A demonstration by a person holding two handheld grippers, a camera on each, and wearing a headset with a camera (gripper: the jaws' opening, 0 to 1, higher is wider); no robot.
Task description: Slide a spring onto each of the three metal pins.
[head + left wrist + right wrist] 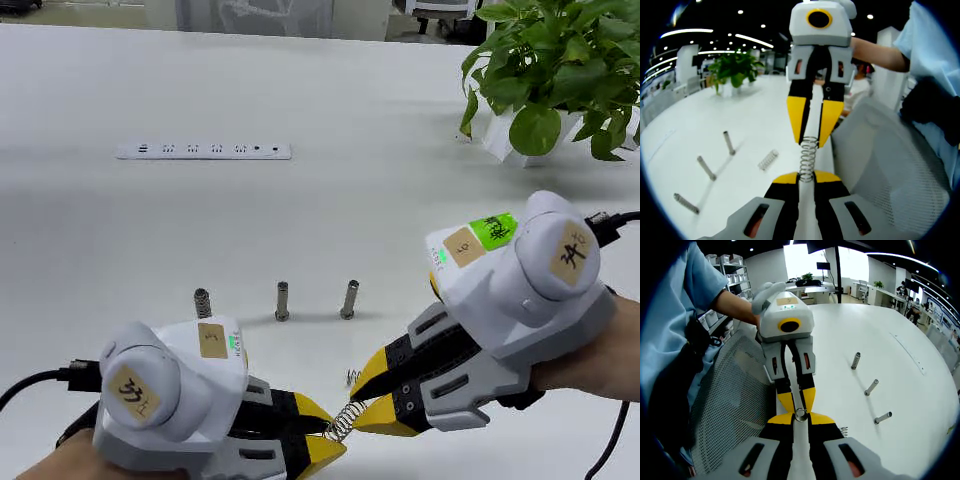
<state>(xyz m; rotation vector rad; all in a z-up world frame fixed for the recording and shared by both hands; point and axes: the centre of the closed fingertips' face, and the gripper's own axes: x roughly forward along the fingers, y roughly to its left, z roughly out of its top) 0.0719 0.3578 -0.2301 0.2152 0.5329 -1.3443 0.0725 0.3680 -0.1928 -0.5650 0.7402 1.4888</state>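
Note:
Three metal pins stand in a row on the white table: the left pin (203, 302) wears a spring, while the middle pin (282, 300) and right pin (349, 298) are bare. A loose spring (352, 377) lies in front of them. Another spring (340, 424) spans between my two grippers. My left gripper (330, 442) is shut on its near end (806, 175). The right gripper (355, 410) grips the far end, with its fingertips (826, 131) on either side of the coil. In the right gripper view this spring (800, 414) appears end-on at my right gripper (800, 418).
A white power strip (204, 151) lies further back on the table. A potted plant (555, 70) stands at the back right. A grey mesh chair (735, 390) sits at the table's near edge, by a person in a light blue sleeve (675, 315).

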